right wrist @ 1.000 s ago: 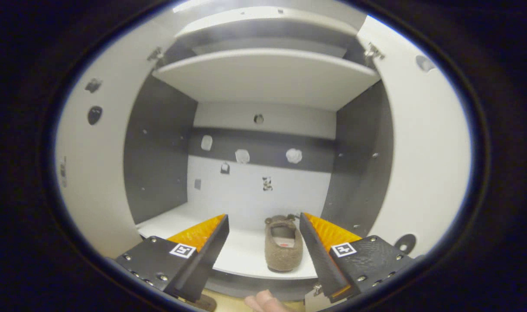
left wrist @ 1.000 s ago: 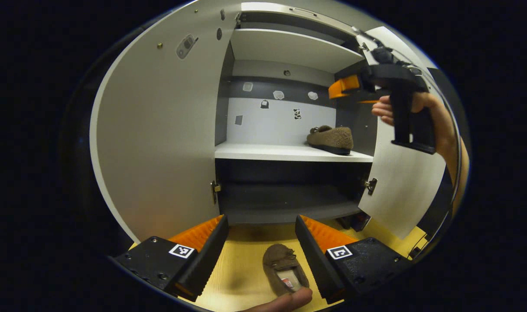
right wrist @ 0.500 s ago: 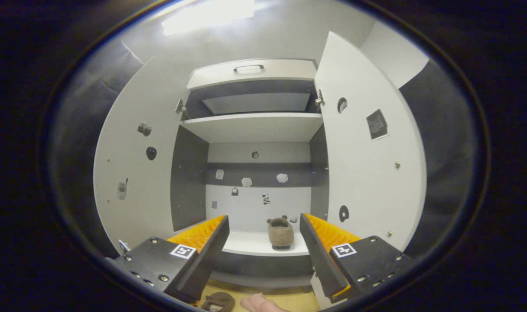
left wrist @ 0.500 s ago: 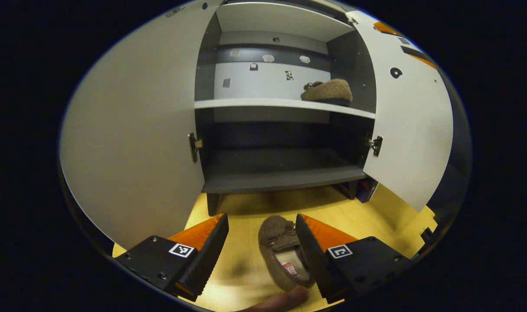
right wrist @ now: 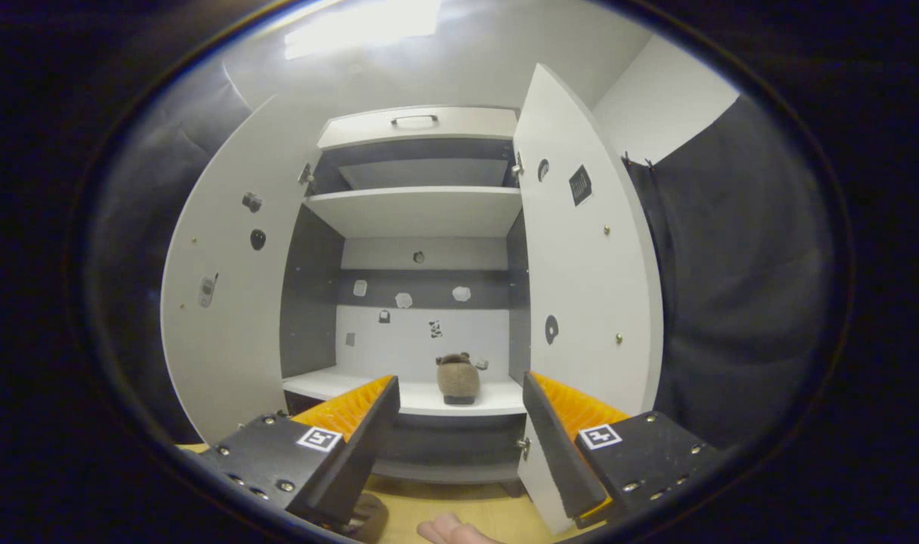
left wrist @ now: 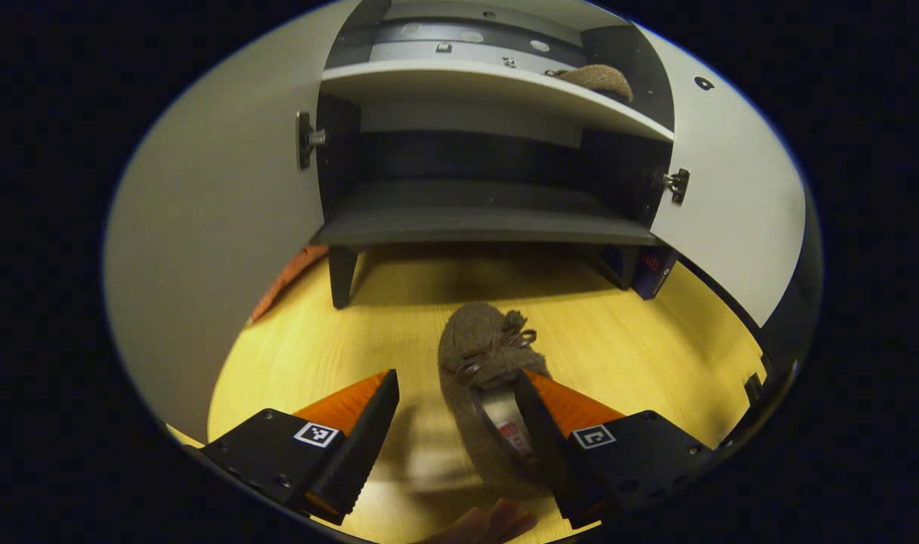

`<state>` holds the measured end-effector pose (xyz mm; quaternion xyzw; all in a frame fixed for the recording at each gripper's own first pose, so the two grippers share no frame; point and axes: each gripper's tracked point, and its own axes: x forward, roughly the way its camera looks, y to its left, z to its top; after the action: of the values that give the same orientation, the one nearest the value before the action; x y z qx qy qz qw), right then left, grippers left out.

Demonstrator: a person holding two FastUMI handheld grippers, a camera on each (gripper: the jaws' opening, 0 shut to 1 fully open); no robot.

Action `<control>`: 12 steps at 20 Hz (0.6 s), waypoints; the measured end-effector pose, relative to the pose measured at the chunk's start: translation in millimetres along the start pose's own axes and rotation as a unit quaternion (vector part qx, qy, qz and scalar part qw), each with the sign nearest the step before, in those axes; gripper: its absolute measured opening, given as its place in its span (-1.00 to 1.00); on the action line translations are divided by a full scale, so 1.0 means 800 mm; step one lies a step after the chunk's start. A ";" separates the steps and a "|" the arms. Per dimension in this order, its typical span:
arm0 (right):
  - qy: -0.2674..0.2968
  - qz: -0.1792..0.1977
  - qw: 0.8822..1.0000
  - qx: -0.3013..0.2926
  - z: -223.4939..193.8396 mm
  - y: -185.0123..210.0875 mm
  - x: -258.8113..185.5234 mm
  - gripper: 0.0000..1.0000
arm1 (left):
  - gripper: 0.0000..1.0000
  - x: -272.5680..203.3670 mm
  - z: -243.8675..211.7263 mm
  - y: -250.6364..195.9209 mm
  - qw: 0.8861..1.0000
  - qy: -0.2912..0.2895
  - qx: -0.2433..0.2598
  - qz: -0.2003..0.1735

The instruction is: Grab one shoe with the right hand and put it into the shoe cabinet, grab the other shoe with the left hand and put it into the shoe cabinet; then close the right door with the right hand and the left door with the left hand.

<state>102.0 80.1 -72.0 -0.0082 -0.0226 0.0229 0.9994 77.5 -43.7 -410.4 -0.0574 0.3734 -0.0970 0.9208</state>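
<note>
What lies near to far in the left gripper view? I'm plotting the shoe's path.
Left tool → shoe on the floor → cabinet's bottom board → white shelf → second shoe on that shelf.

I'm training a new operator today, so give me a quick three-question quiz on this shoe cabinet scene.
1. True or false: the brown fuzzy slipper on the white shelf lies toward the shelf's right end.
2. Where is the other brown fuzzy slipper? A) on the yellow wooden floor B) on the dark bottom shelf C) in the top drawer
3. Fill in: both white cabinet doors stand ____.

Key:
1. True.
2. A; it lies between the open left gripper's fingers, ungripped.
3. Open; the right gripper is open too.
</note>
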 end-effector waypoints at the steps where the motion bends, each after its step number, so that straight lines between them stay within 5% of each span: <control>1: 0.006 0.000 1.000 -0.005 -0.009 0.001 0.000 0.96 | 0.92 0.006 -0.006 0.000 1.000 0.011 -0.009 -0.003; 5: 0.009 0.012 1.000 -0.009 -0.025 0.012 0.001 0.96 | 0.74 0.035 -0.025 0.007 0.999 0.042 -0.016 0.003; 7: 0.008 0.006 1.000 -0.024 -0.032 0.009 0.001 0.96 | 0.42 0.046 -0.036 0.011 0.997 0.069 -0.032 0.000; 9: 0.010 -0.012 0.999 -0.048 -0.038 0.002 0.007 0.96 | 0.07 0.050 -0.030 0.002 0.997 0.066 -0.047 -0.017; 12: 0.011 -0.020 0.998 -0.054 -0.044 0.003 0.008 0.96 | -0.97 0.044 -0.029 0.023 0.997 0.070 -0.022 0.020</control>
<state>109.5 82.4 -106.6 -0.0624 -0.0126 0.0016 0.9980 88.5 -34.2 -454.5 -0.0636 0.4401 -0.0742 0.8926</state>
